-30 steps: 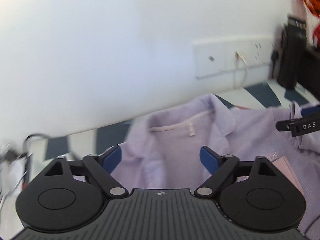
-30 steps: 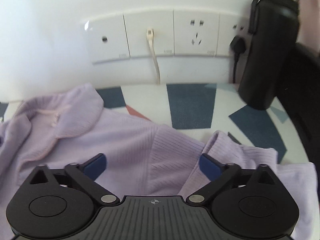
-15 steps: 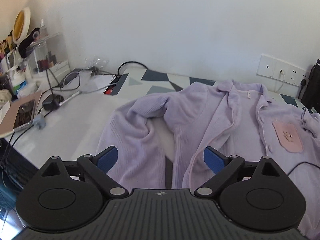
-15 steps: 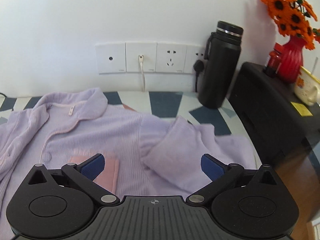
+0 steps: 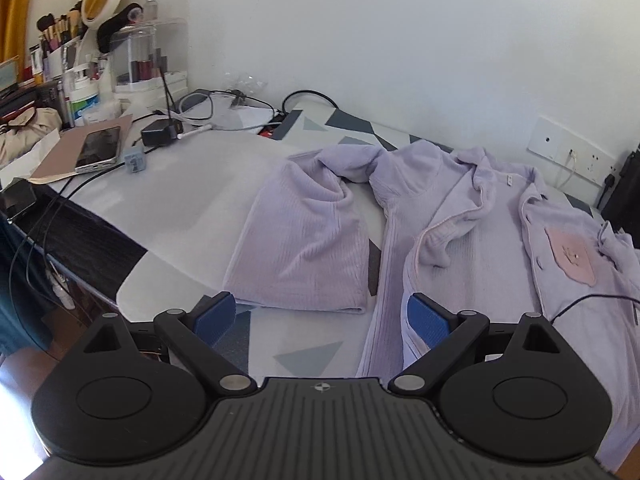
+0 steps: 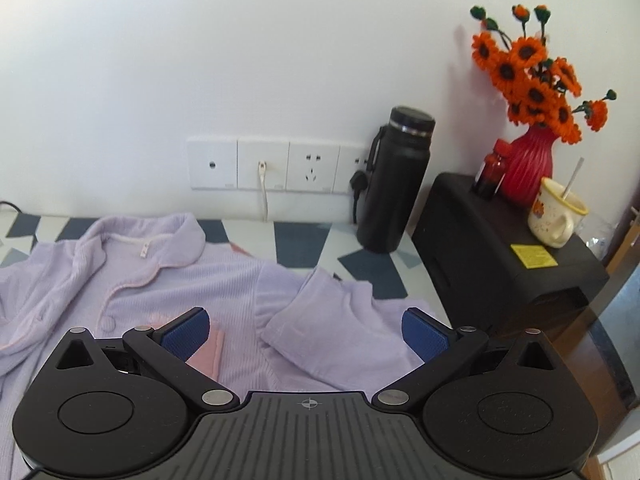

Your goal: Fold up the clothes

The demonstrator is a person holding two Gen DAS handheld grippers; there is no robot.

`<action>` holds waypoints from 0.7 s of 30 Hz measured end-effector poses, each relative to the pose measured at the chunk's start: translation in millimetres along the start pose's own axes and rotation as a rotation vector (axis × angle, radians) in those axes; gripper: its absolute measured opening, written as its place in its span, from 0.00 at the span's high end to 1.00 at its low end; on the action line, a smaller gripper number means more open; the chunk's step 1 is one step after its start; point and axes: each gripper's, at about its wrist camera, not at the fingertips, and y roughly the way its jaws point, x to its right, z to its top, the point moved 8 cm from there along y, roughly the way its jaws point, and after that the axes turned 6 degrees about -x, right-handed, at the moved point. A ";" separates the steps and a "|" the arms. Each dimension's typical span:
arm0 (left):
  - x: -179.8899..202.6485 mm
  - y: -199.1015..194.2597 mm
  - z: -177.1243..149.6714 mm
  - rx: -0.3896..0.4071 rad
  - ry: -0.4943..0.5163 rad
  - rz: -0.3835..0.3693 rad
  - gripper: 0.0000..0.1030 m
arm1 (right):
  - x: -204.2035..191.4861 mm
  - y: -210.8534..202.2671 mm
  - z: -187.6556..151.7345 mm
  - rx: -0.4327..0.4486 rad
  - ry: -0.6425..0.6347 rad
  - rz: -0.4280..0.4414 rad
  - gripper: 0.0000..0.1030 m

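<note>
Lilac ribbed shirt [image 5: 472, 248] lies spread face-up on the table [image 5: 192, 208], collar toward the wall, front partly unbuttoned, pink pocket [image 5: 570, 254] on the chest. One sleeve [image 5: 304, 248] is bent back on itself at the left, cuff near the table's front edge. From the right wrist view the other sleeve [image 6: 332, 328] lies crumpled over the shirt's side, near the bottle [image 6: 396, 180].

Left gripper [image 5: 322, 322] hangs above the table's front edge, jaws spread wide, nothing between them; its left pad sits just beside the sleeve cuff, its right pad over the shirt's side seam. Right gripper [image 6: 306, 330] hovers over the crumpled sleeve, jaws also spread wide and holding nothing.

Behind the shirt, 4 wall plates form the sockets [image 6: 276, 166]. A black box [image 6: 504, 252] at the right carries a red vase [image 6: 528, 168] of orange flowers and a mug [image 6: 556, 216]. Far left, a phone [image 5: 98, 148] and cables [image 5: 208, 106] sit on the table.
</note>
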 end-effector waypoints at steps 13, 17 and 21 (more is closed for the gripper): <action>33.6 -69.7 -52.9 0.102 -0.178 0.111 0.08 | 78.9 -67.4 -25.8 0.100 0.064 0.244 0.01; 74.8 -56.1 -83.9 0.056 -0.091 0.184 0.08 | 102.7 -47.5 -59.6 0.043 0.011 0.240 0.01; 95.1 -42.6 -94.5 0.001 -0.177 0.115 0.08 | 119.9 -38.0 -63.4 0.066 -0.048 0.153 0.01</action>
